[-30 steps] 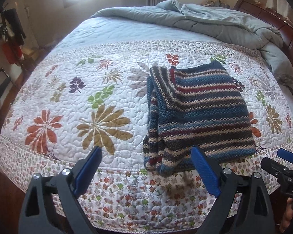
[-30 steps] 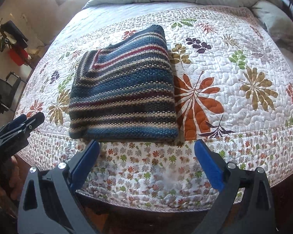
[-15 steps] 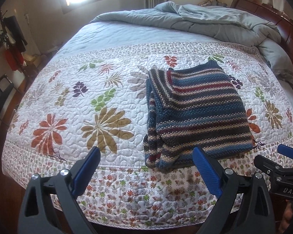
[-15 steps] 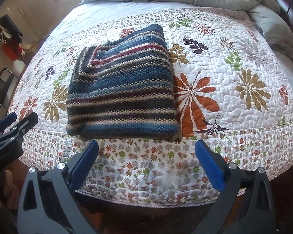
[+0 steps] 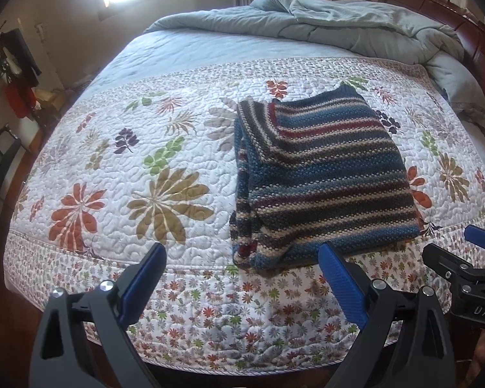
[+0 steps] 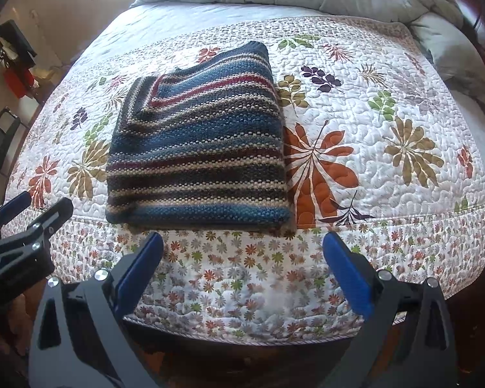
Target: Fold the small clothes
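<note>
While both grippers, left gripper (image 5: 241, 257) and right gripper (image 6: 242, 247), hang with jaws apart and empty, the folded sweater (image 6: 197, 148) sits near the bed (image 6: 388, 242) edge; a careless nudge could slide it off.

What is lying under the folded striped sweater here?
The striped sweater lies on the floral quilt near the bed's front edge. Its own folded layers show at its left side. Whatever lies between sweater and quilt is covered.

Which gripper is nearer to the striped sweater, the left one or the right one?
Right, by a little. The right gripper hangs open just before the striped sweater's near edge. The left gripper is open too, off its left corner.
</note>
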Motion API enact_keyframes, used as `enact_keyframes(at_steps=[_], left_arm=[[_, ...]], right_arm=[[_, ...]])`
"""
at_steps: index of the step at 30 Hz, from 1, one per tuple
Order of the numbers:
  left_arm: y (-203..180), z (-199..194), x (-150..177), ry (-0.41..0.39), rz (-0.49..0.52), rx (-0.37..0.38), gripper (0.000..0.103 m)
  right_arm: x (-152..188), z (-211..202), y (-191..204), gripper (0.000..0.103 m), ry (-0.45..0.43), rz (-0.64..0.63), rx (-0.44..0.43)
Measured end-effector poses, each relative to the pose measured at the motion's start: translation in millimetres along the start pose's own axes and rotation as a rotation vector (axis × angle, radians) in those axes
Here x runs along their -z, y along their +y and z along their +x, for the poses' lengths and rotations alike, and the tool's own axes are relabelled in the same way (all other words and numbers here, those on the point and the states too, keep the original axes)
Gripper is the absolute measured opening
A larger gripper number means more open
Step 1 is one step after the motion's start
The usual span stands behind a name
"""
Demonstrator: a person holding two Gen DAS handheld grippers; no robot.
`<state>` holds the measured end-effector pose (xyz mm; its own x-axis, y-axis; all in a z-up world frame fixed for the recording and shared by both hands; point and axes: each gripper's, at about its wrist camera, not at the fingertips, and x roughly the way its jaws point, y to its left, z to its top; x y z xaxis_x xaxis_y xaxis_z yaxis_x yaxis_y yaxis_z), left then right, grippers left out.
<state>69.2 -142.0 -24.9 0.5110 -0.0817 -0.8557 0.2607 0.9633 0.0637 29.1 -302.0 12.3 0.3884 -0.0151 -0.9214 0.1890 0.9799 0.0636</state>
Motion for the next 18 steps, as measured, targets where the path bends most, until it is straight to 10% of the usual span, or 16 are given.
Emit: enact_keyframes(at_steps=[18], left_arm=[[-1.1,6.8,1.2,0.013,-0.01,-0.01,0.095]], right_arm=[[1.7,5.2,-6.3,0.098,0.006,0.001,0.024]])
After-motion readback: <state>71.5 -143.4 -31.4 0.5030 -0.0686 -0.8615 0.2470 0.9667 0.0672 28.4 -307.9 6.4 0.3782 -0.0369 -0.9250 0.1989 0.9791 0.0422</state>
